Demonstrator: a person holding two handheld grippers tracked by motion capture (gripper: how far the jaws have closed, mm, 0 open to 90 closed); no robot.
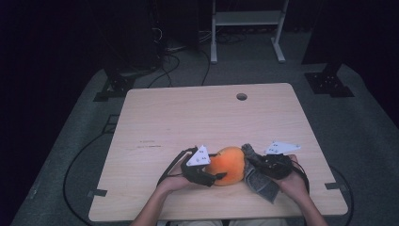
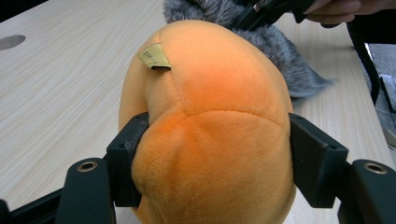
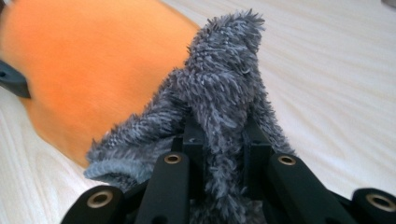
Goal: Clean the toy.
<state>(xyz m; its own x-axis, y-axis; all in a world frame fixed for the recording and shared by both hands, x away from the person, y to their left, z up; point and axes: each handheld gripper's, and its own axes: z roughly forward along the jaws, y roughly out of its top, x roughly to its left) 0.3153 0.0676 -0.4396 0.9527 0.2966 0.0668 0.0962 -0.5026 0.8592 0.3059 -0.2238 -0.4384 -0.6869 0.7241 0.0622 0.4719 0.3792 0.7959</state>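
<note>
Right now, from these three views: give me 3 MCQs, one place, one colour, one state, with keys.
1. Where does the grey furry cloth lie relative to the orange plush toy in the high view?
A. to its right
B. to its left
C. behind it

2. The small tag on the toy is:
A. blue
B. yellowish
C. red

3. The left gripper is:
A. open, apart from the toy
B. shut on the toy
C. shut on the cloth

Key: 1 A, cloth sits right of the toy. 2 B, tag looks tan-yellow. 3 B, both pads dent the plush.
</note>
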